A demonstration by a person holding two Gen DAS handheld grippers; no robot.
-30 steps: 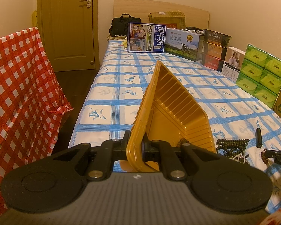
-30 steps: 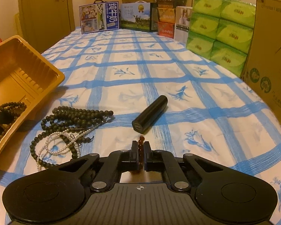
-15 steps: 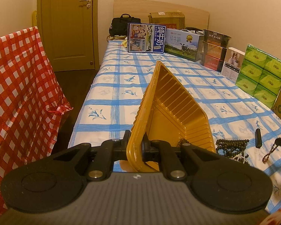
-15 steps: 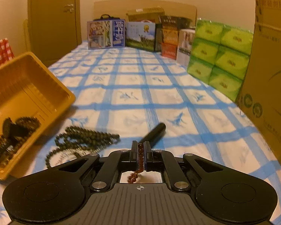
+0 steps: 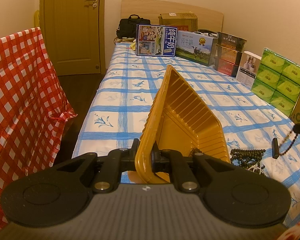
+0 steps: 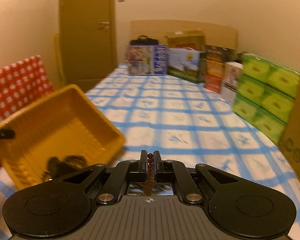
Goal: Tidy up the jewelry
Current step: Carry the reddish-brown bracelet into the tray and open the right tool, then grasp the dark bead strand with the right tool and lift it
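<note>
Jewelry sorting partway done, judging by what lies where. Left claw [image 5: 145,156] clamped on the near rim of the yellow tray [image 5: 190,120], holding it tilted up on its side over the bed [image 5: 130,92], open face toward the right claw. Right claw [image 6: 149,163] pinched together on a brown bead strand [image 6: 150,172], raised above the bed; in the left wrist view the strand [image 5: 288,142] dangles from it at the far right edge, well apart from the tray mouth.

Done so far: dark beads [image 6: 66,162] already sit in the low end of the tray, blurred in the right wrist view, so I cannot tell how many pieces.

Left to do:
- brown strand needs to go into the tray, not yet released
- dark bead necklace pile [image 5: 248,156] with a white pearl strand [image 5: 256,168] tangled beside it lies on the bed just right of the tray
- black cylinder [image 5: 275,148] stands near that pile; cannot tell if it counts as jewelry

Guess: roughly a third to half complete, one item in transit. Risk: tray is steeply tilted, so a dropped strand could slide toward the low corner or spill over the rim. Right view is motion-blurred, so exact spacing to the tray is unclear.
</note>
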